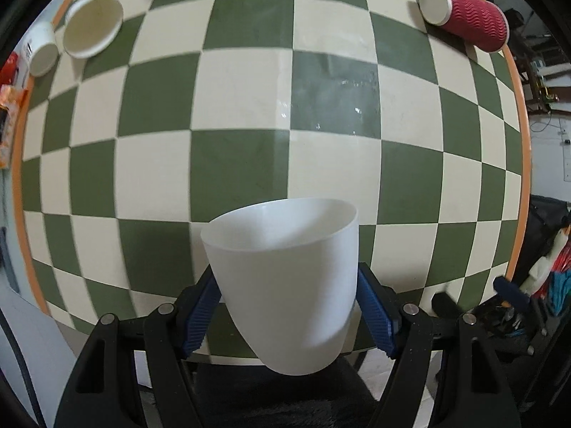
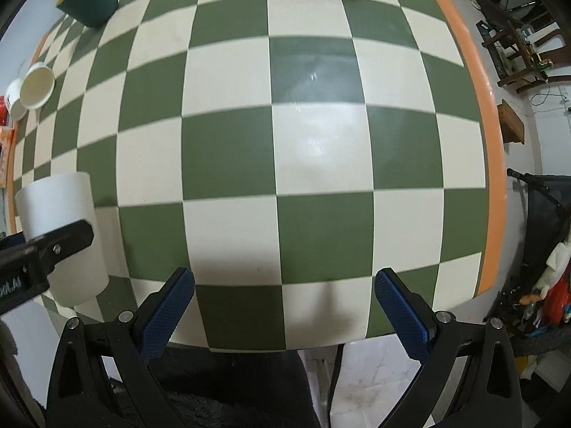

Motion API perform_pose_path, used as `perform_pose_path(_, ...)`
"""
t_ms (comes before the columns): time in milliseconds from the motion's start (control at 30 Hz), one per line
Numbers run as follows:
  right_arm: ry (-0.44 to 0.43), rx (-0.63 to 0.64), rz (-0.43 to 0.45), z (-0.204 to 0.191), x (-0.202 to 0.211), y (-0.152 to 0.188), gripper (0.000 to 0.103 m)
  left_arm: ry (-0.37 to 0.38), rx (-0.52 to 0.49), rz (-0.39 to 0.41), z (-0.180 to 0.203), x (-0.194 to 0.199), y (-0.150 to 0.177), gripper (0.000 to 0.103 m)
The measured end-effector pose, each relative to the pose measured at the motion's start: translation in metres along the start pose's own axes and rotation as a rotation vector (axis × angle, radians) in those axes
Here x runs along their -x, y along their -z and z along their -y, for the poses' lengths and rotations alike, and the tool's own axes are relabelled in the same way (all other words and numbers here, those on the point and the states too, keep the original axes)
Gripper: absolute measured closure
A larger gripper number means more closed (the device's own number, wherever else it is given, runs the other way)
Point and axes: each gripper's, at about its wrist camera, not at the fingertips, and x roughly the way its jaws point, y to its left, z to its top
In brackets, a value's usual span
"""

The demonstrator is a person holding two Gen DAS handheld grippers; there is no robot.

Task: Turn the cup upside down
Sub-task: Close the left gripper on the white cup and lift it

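Left wrist view: my left jaws (image 1: 285, 315) clamp the white cup (image 1: 285, 281) by its sides, ready to flip; right jaws (image 2: 285, 315) hang open, empty.

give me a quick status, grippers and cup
Left gripper shut on white cup, mouth facing away over checkered table, not yet flipped. Right gripper open, holding nothing. Red cup and paper cups far off.

Even, bright indoor light; glare patches sheen the checkered table (image 1: 332, 96) mid-frame. Soft shadows. Strong fisheye bending, dark corners, slight blur toward the edges.
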Motion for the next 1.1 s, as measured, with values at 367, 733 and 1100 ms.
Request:
perform_pose_path(367, 0.023, 0.001, -0.011, 0.004, -0.009, 0.004, 0.000, -0.056, -0.064, -0.004, 0.024, -0.030, -0.016, 0.031)
perform_pose_path(733, 0.022, -0.012, 0.003, 0.003, -0.004, -0.009, 0.000, -0.067, -0.064, -0.010, 0.029, -0.033, -0.020, 0.031)
perform_pose_path(1100, 0.005, -0.015, 0.023, -0.003, 0.009, -0.009, 0.000, -0.069, -0.058, 0.016, 0.028, -0.025, -0.021, 0.016)
